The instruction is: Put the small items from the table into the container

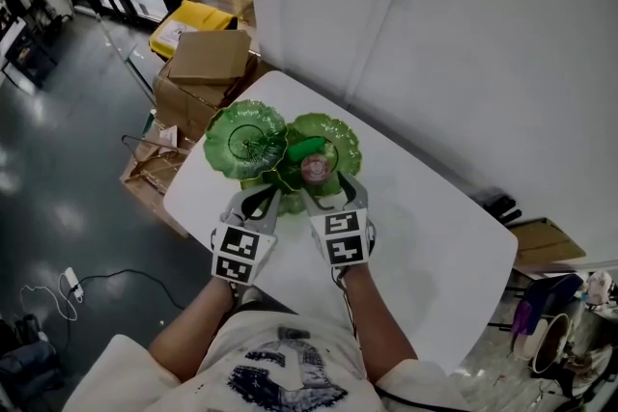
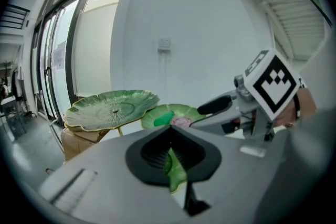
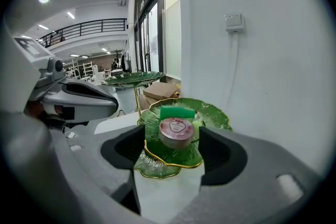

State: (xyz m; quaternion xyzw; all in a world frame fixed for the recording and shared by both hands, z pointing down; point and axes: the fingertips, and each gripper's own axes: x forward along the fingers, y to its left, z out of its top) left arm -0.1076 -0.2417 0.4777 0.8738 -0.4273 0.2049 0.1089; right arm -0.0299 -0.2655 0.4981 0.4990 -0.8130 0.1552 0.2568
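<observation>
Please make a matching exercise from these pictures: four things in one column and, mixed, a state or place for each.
1 round tin
2 green block
3 left gripper
4 right gripper

a jaws apart
b shut on a green leaf edge
c beyond the tin, on the same dish
d pink lid, on the leaf dish

Pairs: 1-d, 2-c, 3-b, 4-a

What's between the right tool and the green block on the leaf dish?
A round pink-lidded tin, on the leaf dish just before the green block; the right gripper view shows it.
</observation>
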